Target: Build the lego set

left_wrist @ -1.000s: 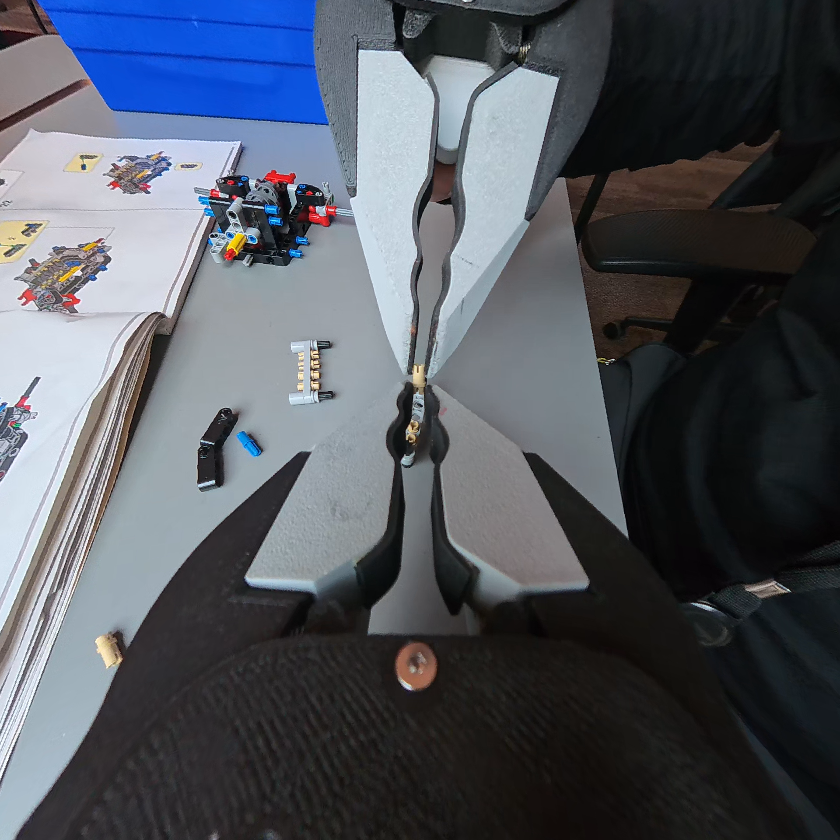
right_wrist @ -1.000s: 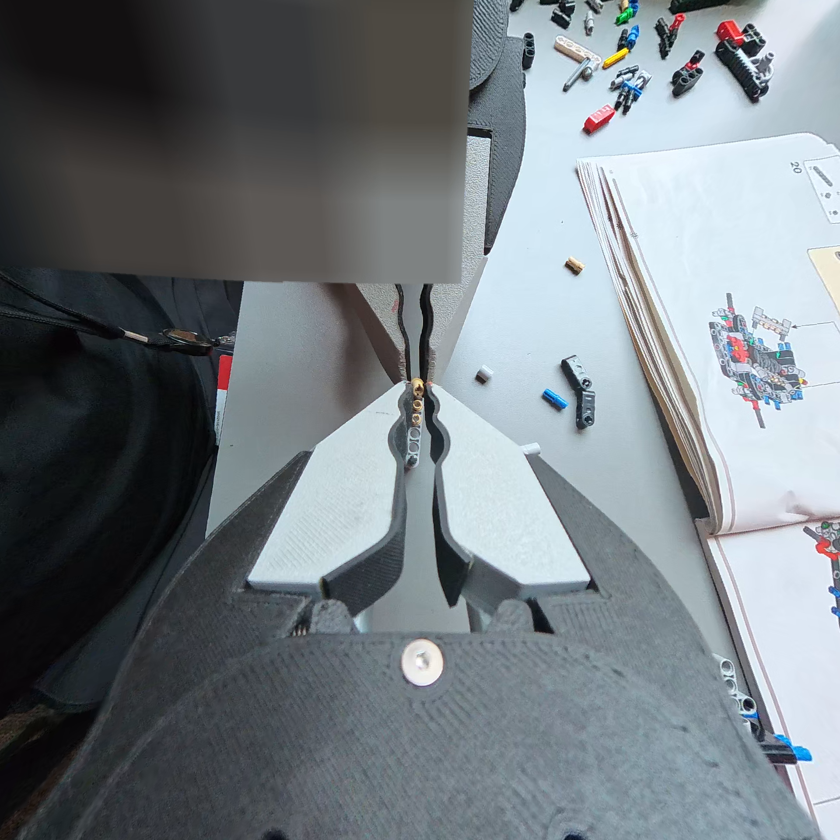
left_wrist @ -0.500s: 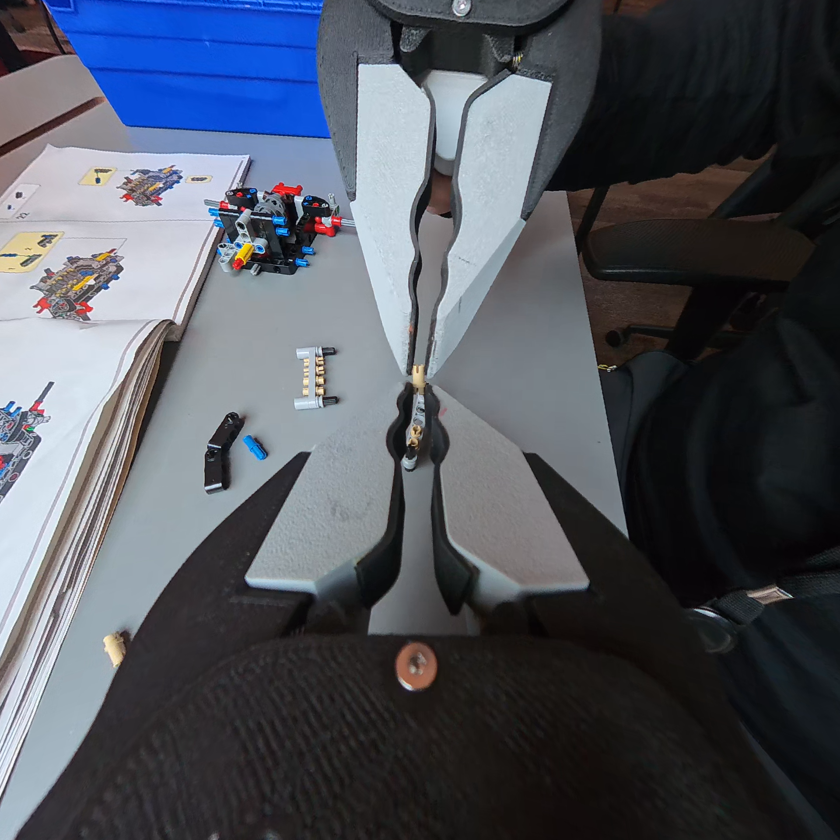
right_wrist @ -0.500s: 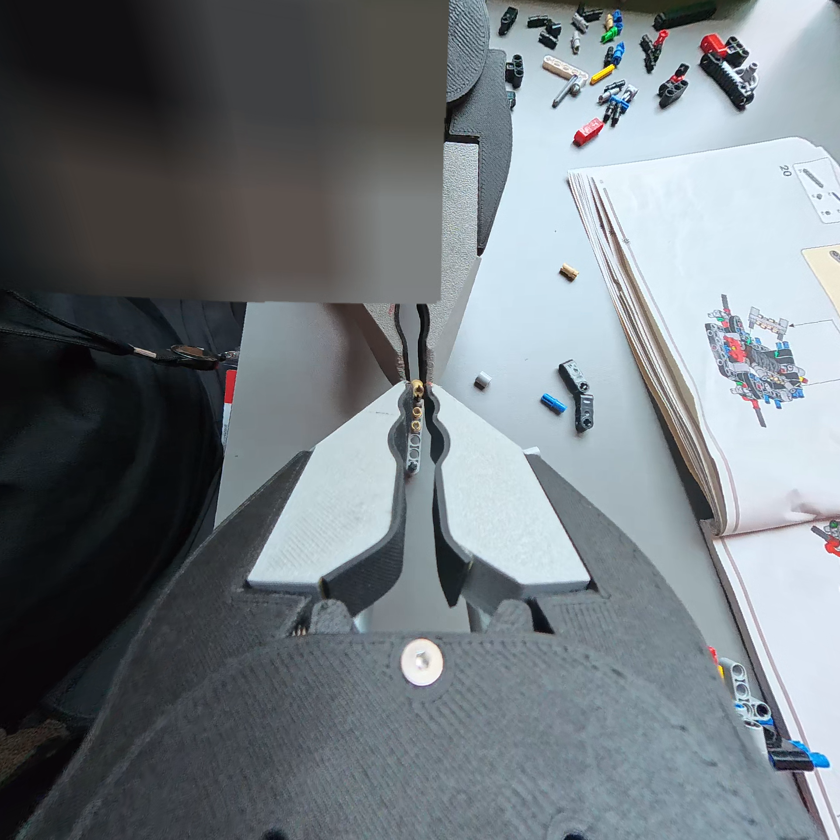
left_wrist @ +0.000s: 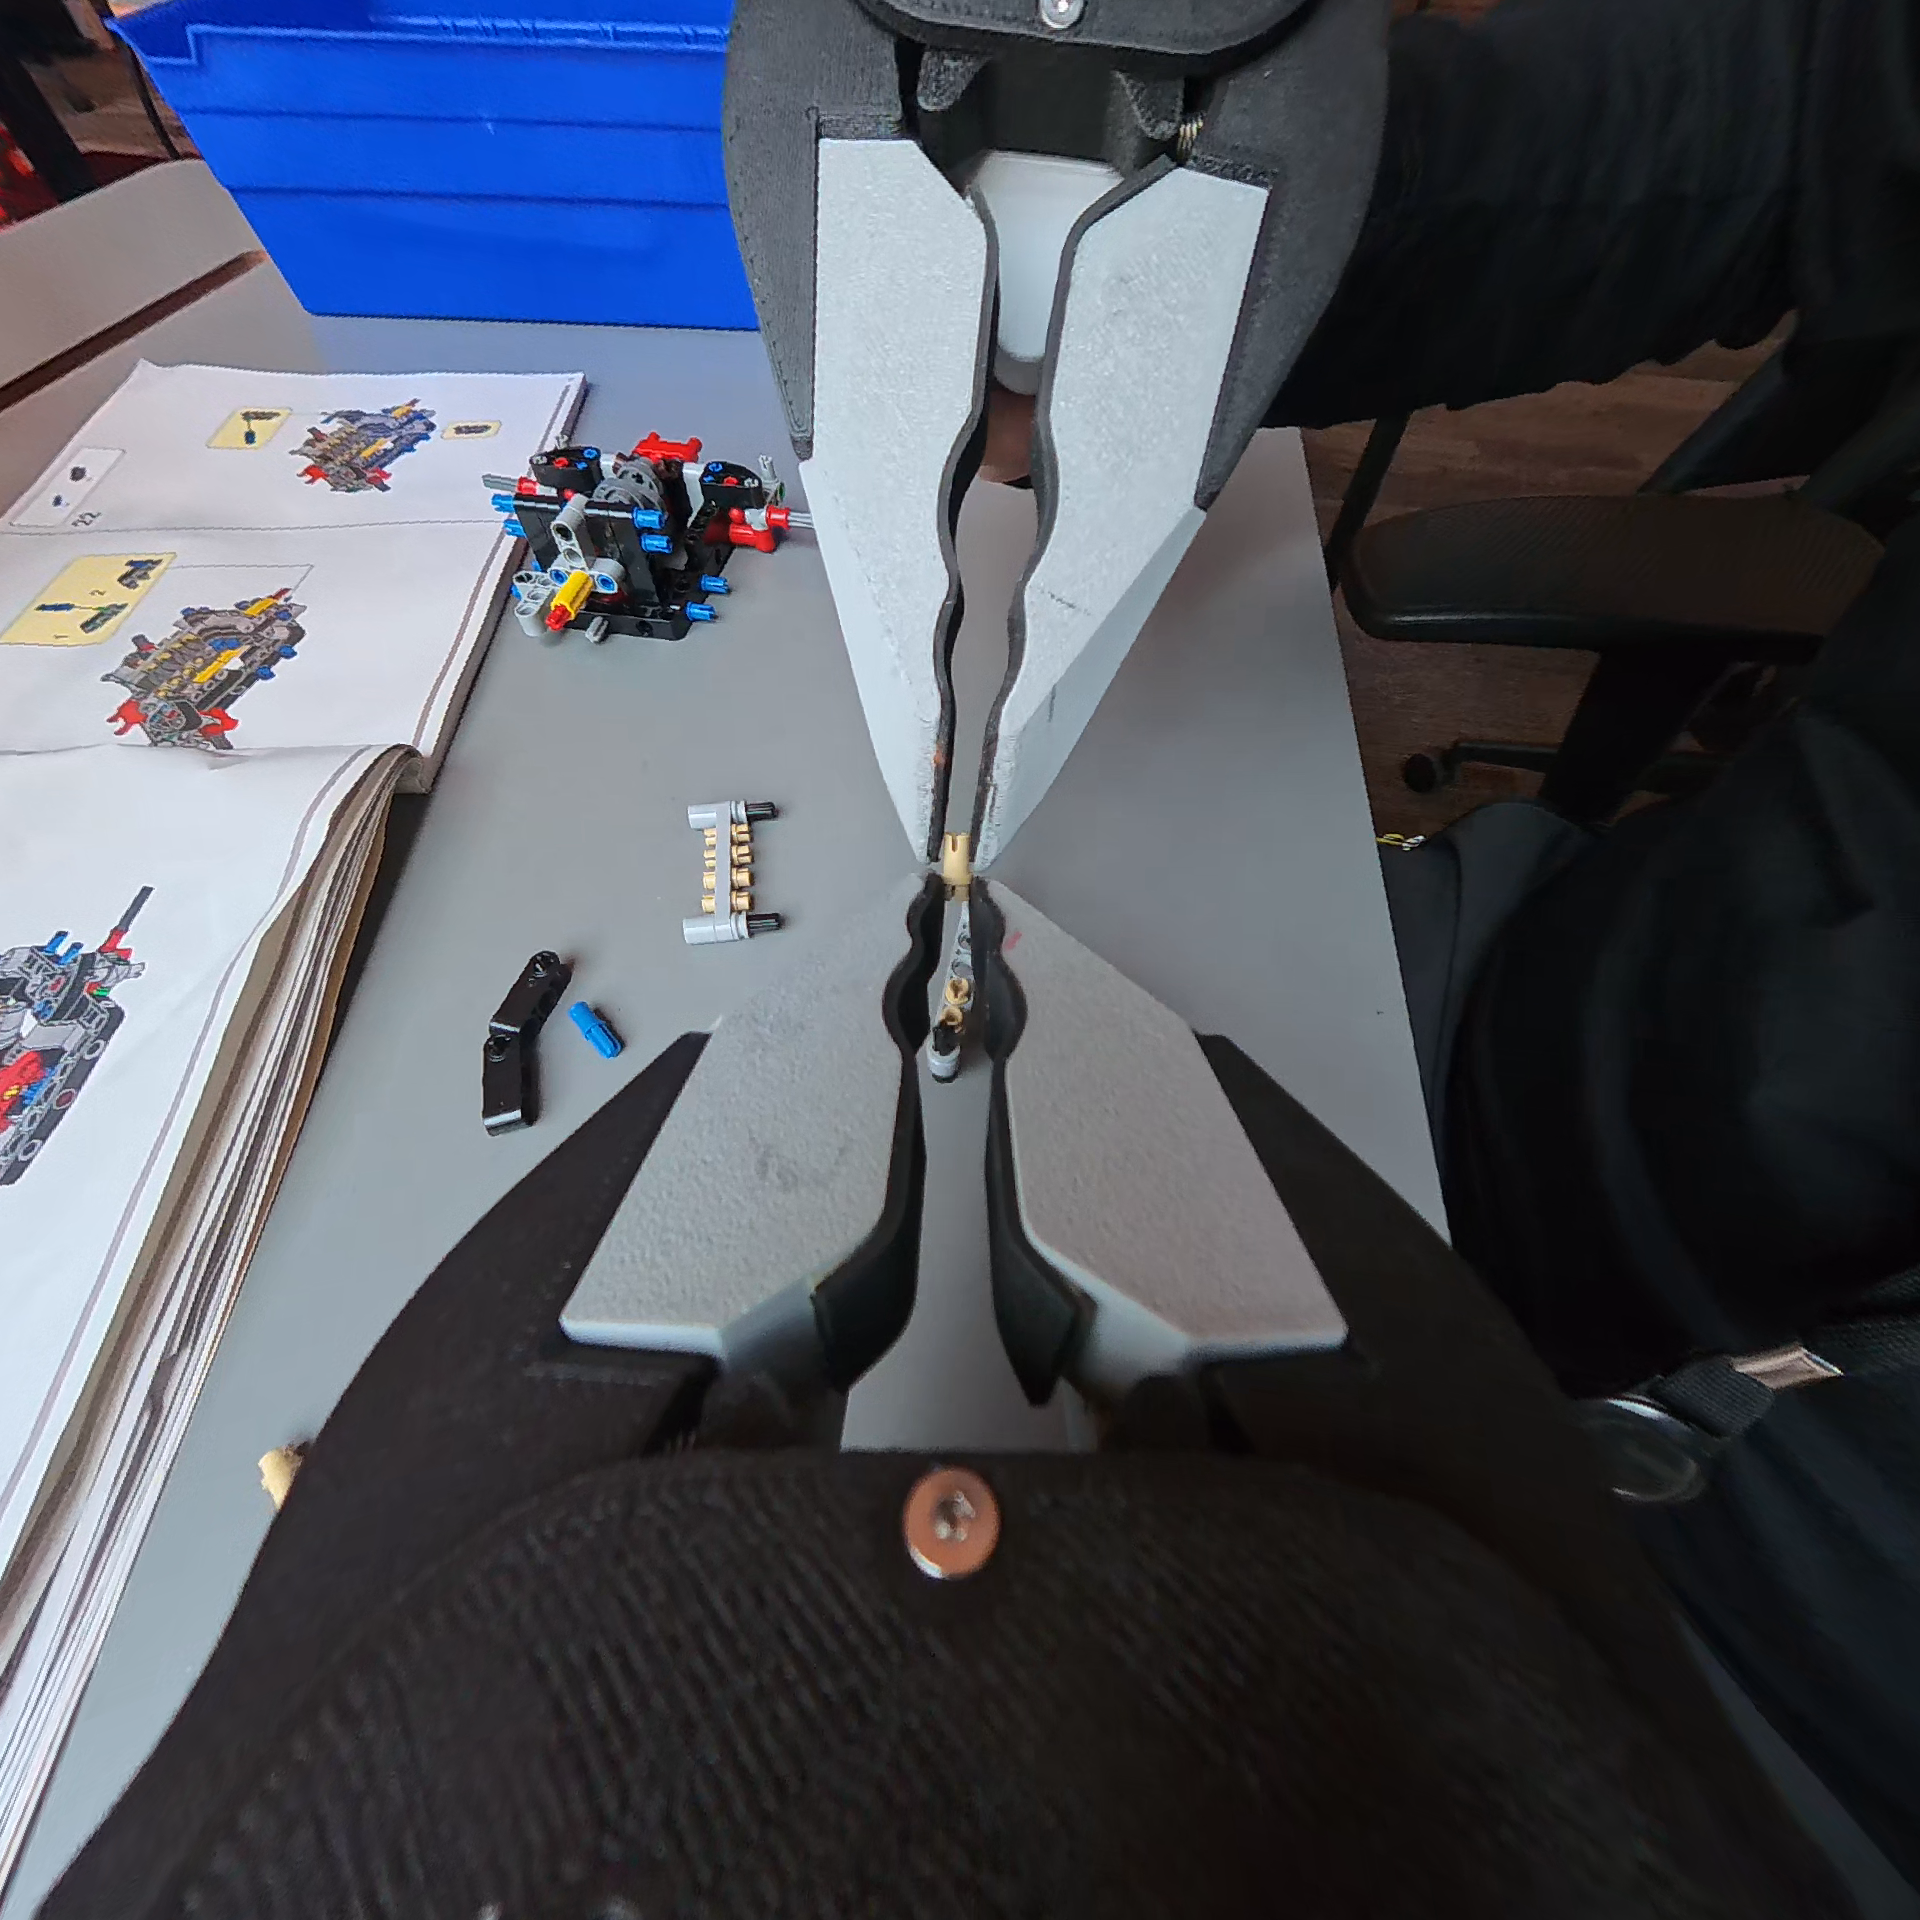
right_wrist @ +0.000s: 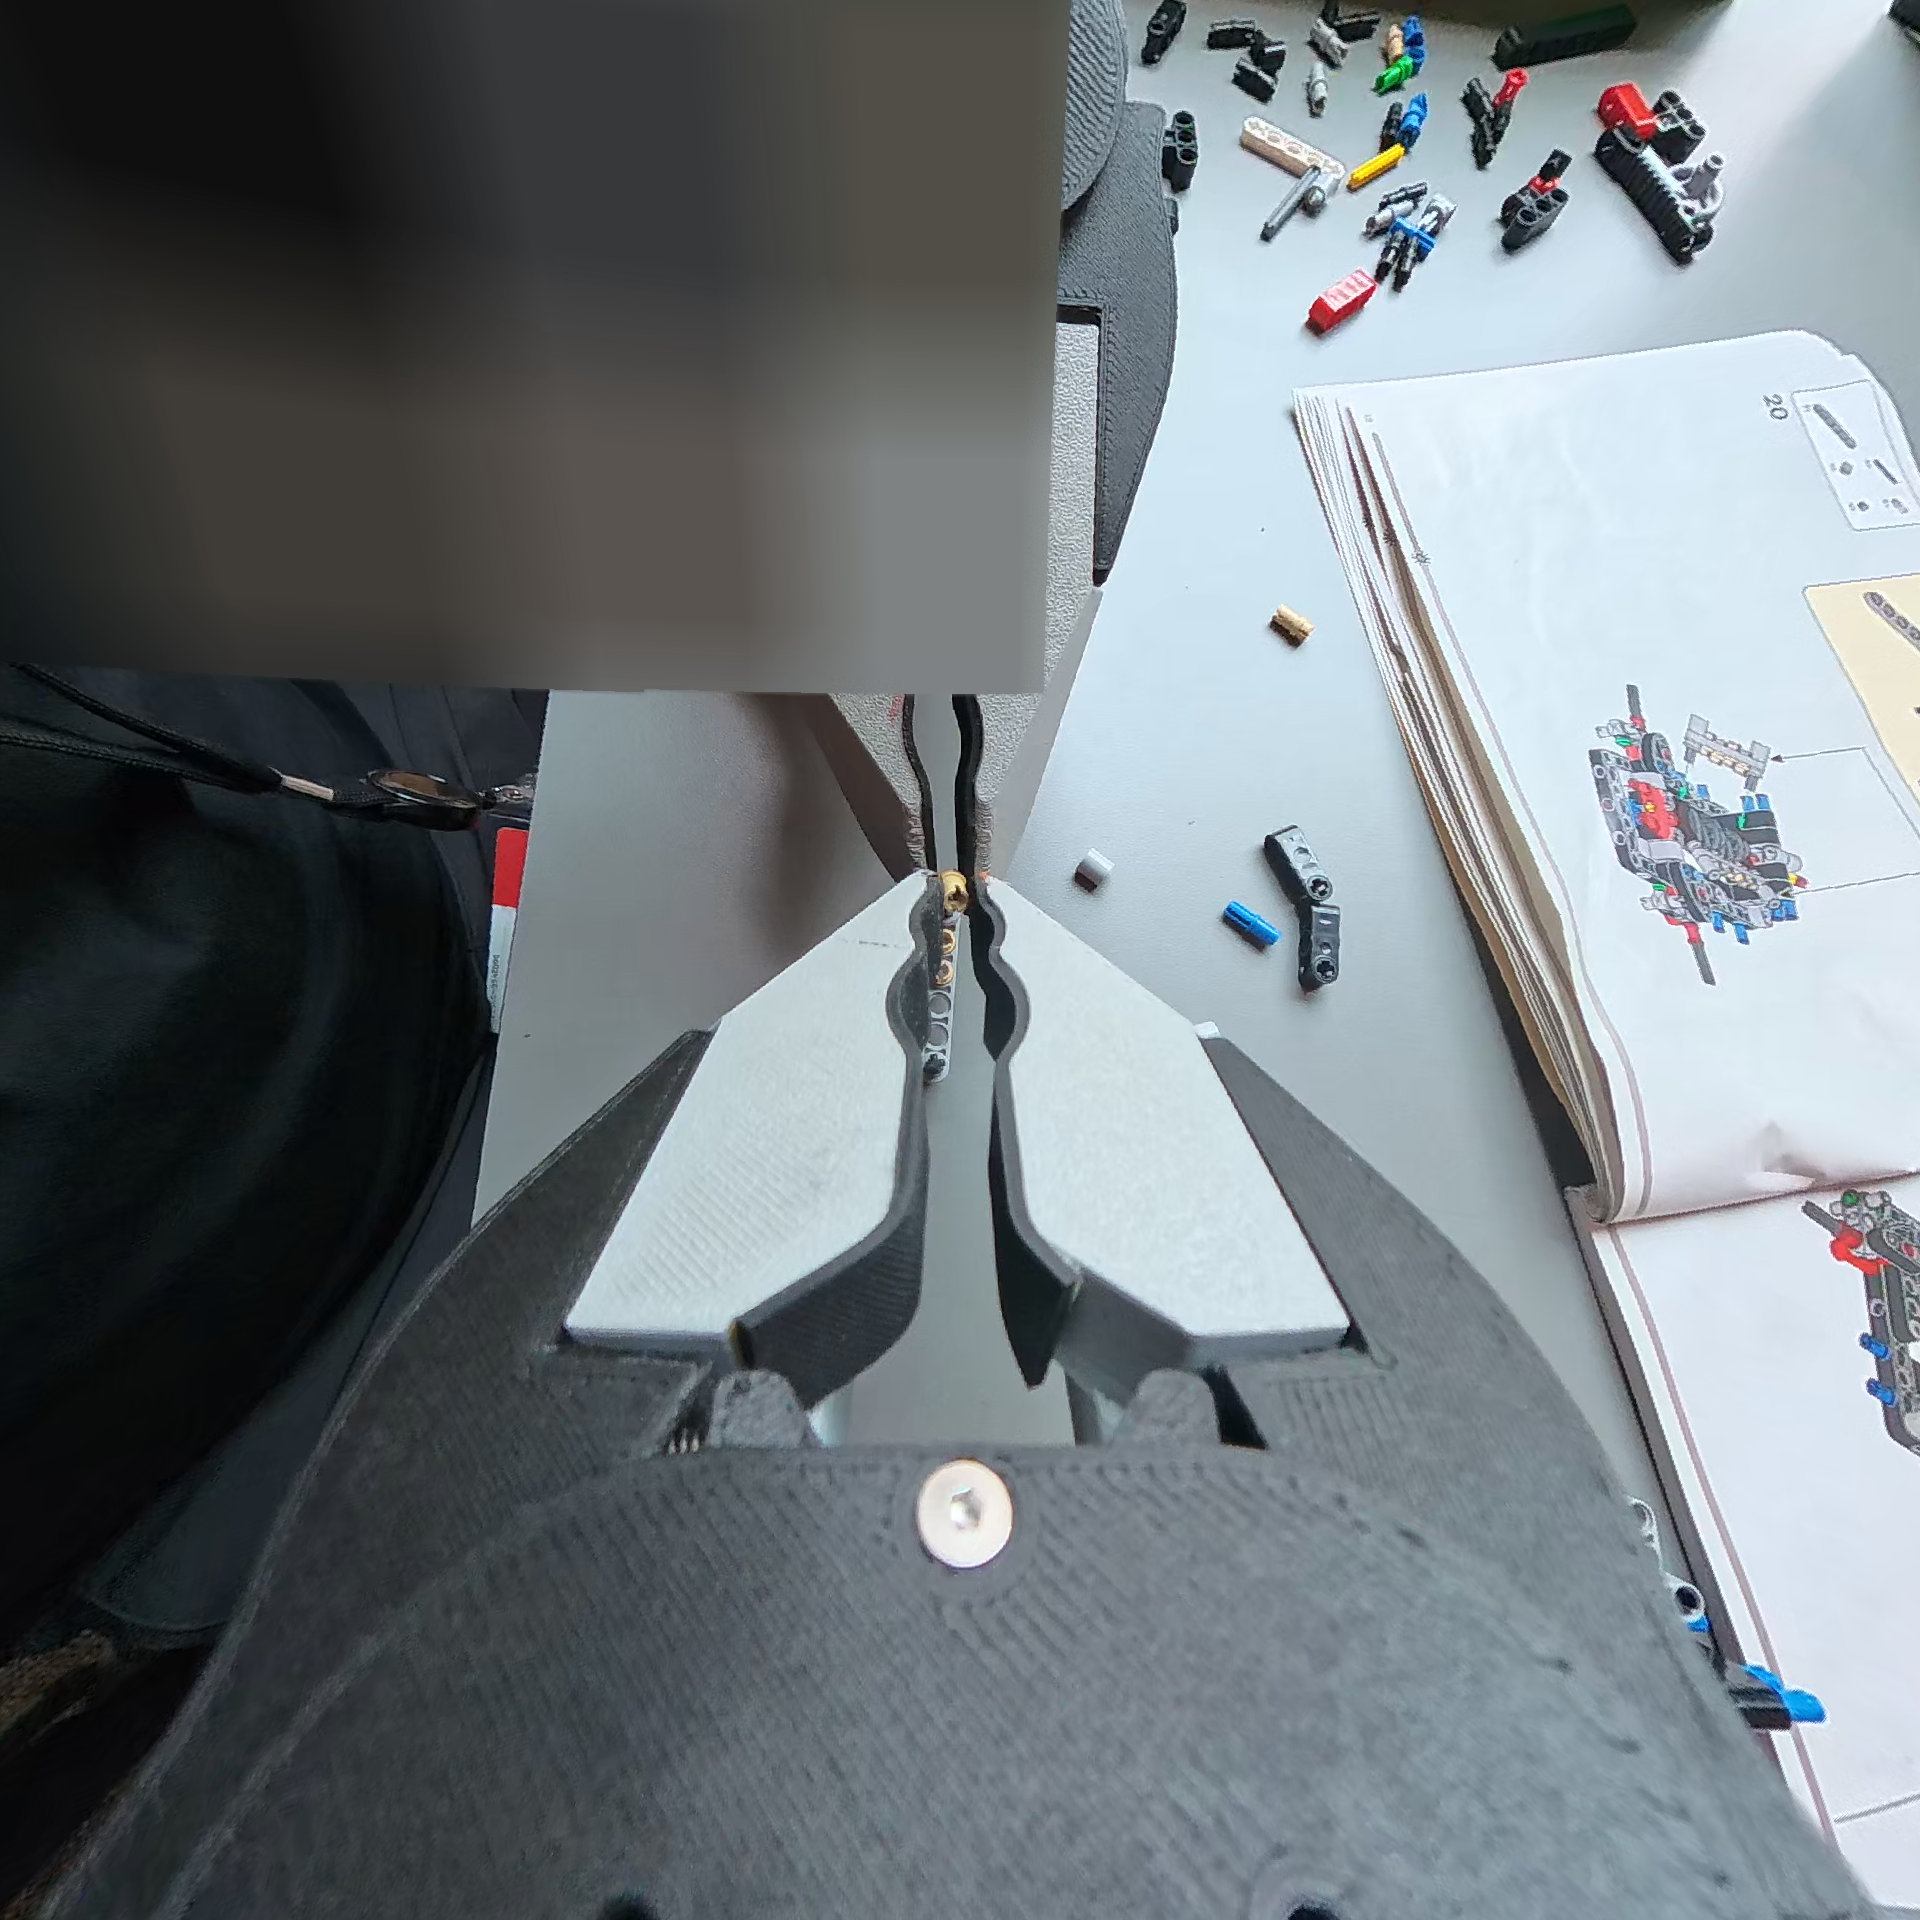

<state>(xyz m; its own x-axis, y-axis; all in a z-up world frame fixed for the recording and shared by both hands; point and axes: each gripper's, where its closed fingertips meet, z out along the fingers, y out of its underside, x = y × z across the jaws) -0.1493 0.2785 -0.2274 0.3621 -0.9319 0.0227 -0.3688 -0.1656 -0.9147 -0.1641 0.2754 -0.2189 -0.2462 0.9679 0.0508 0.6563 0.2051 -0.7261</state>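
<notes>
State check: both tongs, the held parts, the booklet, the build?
Left tongs: shut on grey beam, held in the air.
Right tongs: shut on tan pin, tip to tip with the left.
Tan pin: at the beam's top end; seating unclear.
Grey beam: some holes pinned, others empty.
Booklet: open, lying flat.
Partly built model: set down, not gripped.

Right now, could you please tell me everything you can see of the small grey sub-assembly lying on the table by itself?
The sub-assembly is two light grey plastic connectors, each ending in a black pin, joined by a row of tan pins like a short ladder. It lies flat on the grey table, between the larger model and the black beam, with nothing touching it.
</notes>
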